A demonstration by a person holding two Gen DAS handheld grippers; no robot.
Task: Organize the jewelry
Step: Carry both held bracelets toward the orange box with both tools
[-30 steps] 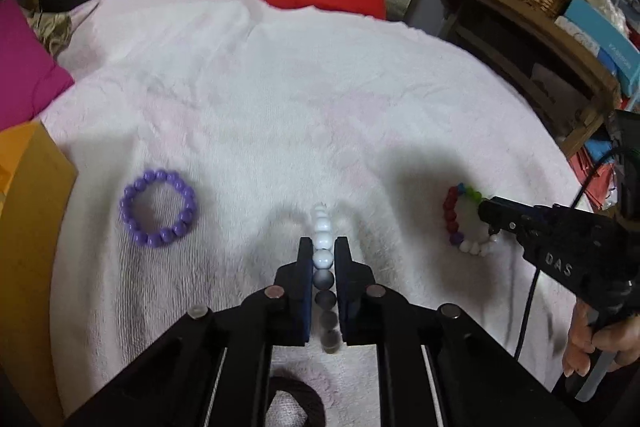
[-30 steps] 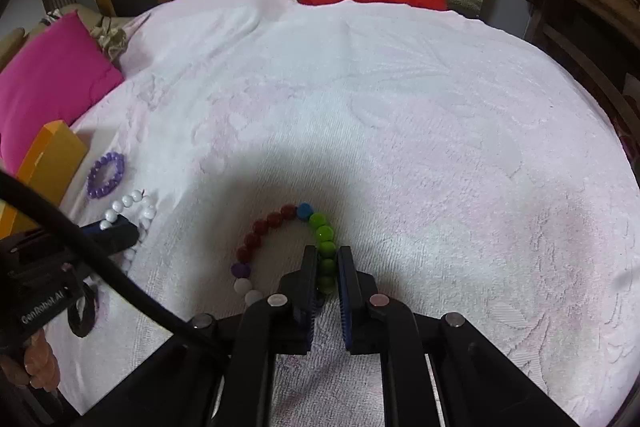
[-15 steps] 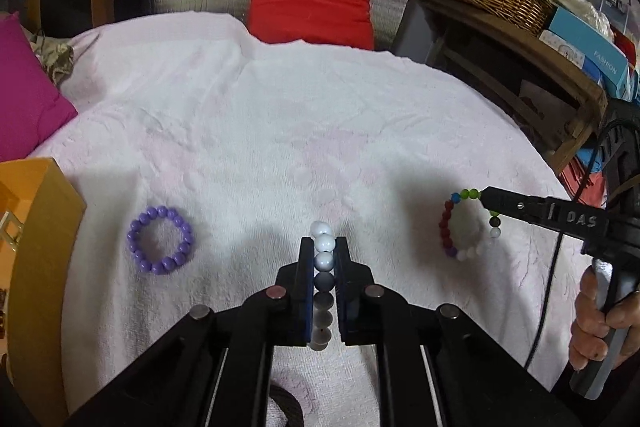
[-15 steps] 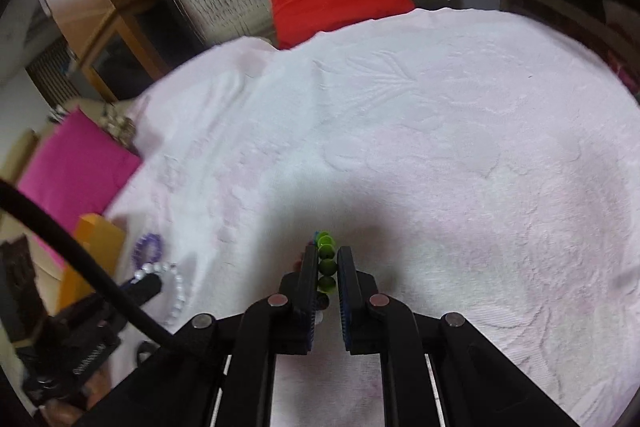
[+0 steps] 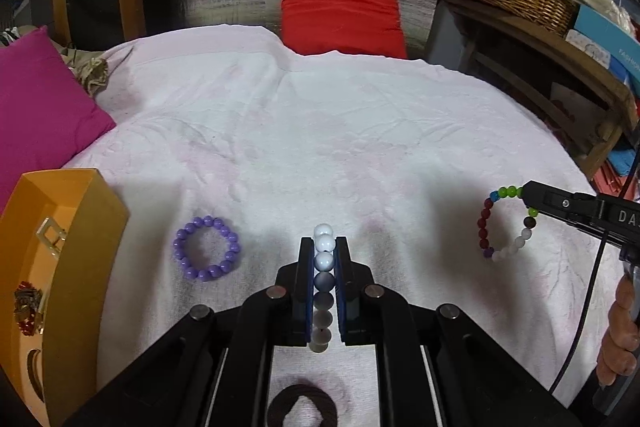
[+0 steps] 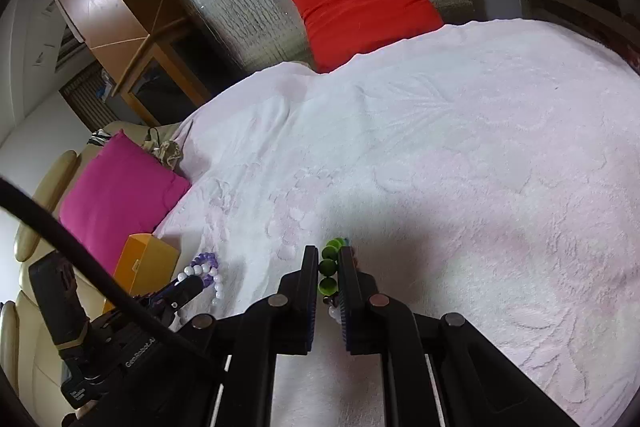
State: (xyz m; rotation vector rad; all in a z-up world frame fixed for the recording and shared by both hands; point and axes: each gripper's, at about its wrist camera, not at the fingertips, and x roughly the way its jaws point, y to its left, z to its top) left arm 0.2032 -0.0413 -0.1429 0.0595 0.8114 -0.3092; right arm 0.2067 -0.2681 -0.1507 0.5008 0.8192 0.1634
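left fingers [image 5: 323,255] pinching white beads [image 5: 323,247] edge-on, loop hanging clear of the bed [image 5: 320,131], likely for carrying to the box [image 5: 80,227]. right fingers [image 6: 329,263] clamping multicolour beads [image 5: 505,223] by the green section, loop dangling free, probably bound the same way. purple beads [image 5: 206,254] lying flat on the bed just beside the box, waiting. box sitting open at left, holding a dark red piece [image 5: 26,307] and something pale, too small for telling.

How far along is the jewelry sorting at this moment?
Done: some pieces already lie in the orange box. In hand: the left gripper clamps the white bead bracelet, and the right gripper clamps the multicolored bracelet. Left: the purple bracelet and a dark hair tie lie on the blanket.
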